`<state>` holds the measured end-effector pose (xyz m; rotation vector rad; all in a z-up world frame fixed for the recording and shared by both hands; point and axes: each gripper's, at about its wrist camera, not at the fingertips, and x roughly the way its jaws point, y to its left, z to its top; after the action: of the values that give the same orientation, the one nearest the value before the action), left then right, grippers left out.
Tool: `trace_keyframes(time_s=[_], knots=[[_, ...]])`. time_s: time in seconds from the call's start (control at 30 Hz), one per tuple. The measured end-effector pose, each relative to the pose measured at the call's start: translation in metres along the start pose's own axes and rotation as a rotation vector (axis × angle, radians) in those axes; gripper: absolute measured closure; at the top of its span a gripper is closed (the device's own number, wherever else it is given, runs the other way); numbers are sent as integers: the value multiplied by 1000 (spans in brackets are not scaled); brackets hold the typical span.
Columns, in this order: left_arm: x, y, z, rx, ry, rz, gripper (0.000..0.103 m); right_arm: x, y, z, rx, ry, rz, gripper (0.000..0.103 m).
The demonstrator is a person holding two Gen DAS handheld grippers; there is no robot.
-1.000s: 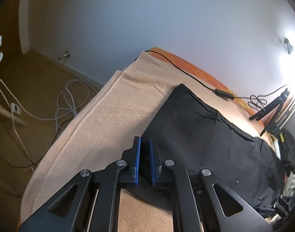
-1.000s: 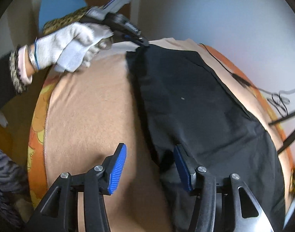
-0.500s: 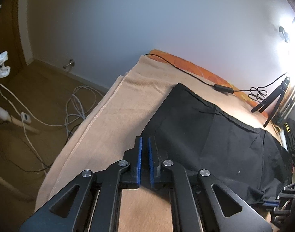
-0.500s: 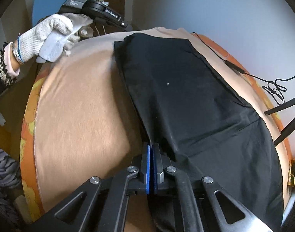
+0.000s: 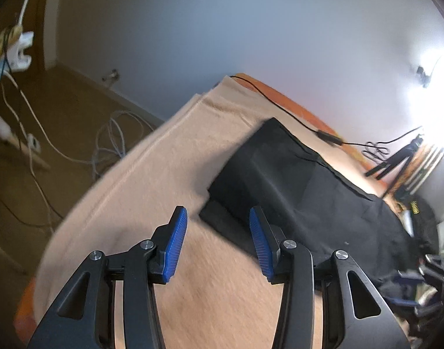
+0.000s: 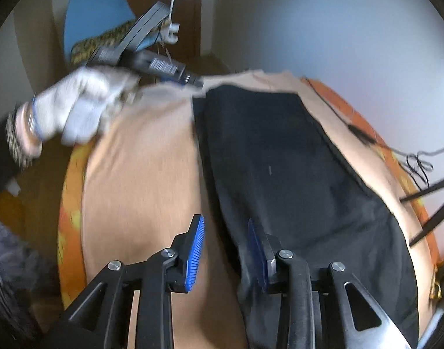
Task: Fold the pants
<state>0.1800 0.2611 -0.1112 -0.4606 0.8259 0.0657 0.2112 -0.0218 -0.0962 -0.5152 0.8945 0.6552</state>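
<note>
Spread over the beige blanket (image 5: 152,180), the pants (image 6: 280,157) could rumple if either part-open, just-opened, empty gripper, left (image 5: 219,241) or right (image 6: 226,250), snags the near hem.

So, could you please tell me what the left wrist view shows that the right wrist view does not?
Only the left wrist view shows the white cables on the floor and the open left gripper from behind. Only the right wrist view shows the gloved left hand, the blue chair and the open right gripper. Both show the black pants on the beige blanket.
</note>
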Motion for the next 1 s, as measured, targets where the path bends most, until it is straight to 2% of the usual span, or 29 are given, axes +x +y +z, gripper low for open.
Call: trace_keyframes(time_s=[0.2, 0.3, 0.47, 0.57, 0.73, 0.87, 1.0], knots=[[-17, -15, -10, 111, -37, 5, 60, 43, 19, 57, -48, -38, 48, 72], [-25, -10, -14, 115, -54, -25, 60, 74, 31, 82, -104, -23, 51, 73], [-30, 4, -18, 98, -79, -52, 60, 115, 35, 106, -138, 6, 58, 75], [-32, 14, -20, 87, -101, -72, 60, 132, 35, 114, -158, 22, 61, 75], [-37, 26, -26, 94, -138, -97, 60, 155, 38, 122, -219, 68, 13, 76], [-35, 31, -32, 111, -127, -101, 60, 158, 27, 125, -183, 64, 21, 74], [-34, 31, -36, 147, -98, -88, 60, 160, 26, 122, -200, 64, 2, 69]])
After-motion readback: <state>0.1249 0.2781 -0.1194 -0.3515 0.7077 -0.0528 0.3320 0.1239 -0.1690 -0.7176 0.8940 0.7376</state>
